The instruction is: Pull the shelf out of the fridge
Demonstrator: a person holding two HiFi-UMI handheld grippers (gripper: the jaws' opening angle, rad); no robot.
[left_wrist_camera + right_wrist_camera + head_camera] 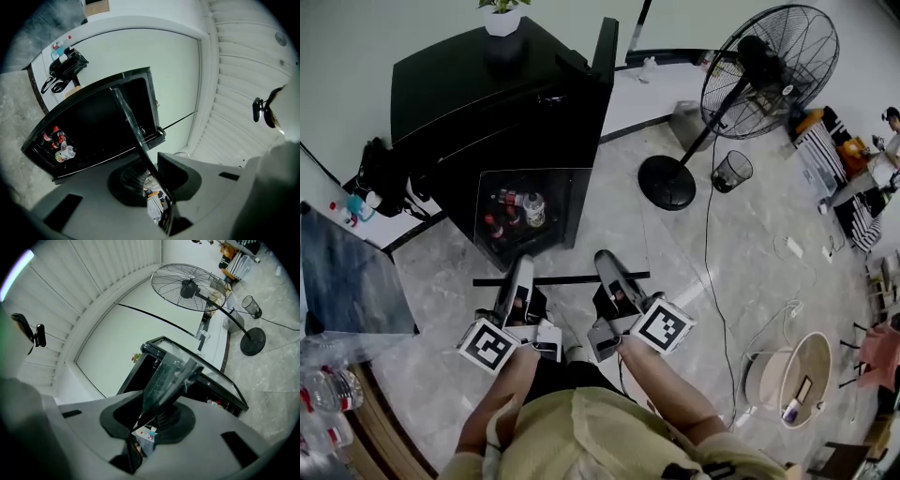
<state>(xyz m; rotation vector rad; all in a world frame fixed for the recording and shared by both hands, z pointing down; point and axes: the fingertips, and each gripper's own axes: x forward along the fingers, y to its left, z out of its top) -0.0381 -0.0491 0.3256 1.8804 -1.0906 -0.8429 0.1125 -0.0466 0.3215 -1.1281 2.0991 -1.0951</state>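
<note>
The black mini fridge (487, 94) stands at the wall with its glass door (558, 202) swung open and bottles (514, 211) in the door rack. The glass shelf (572, 278) is outside the fridge, held in the air in front of the door and seen edge-on as a dark bar. My left gripper (521, 278) is shut on its left part and my right gripper (607, 272) on its right part. In the left gripper view the shelf's edge (136, 131) runs between the jaws of the left gripper (150, 173). In the right gripper view the pane (168, 373) sits slanted inside the right gripper (150, 413).
A standing fan (759, 75) with a round base (667, 183) is right of the fridge, with a mesh wastebasket (731, 171) beside it. Cables trail over the marble floor. A black bag (380, 173) hangs at the left. A round tub (797, 380) stands at the lower right.
</note>
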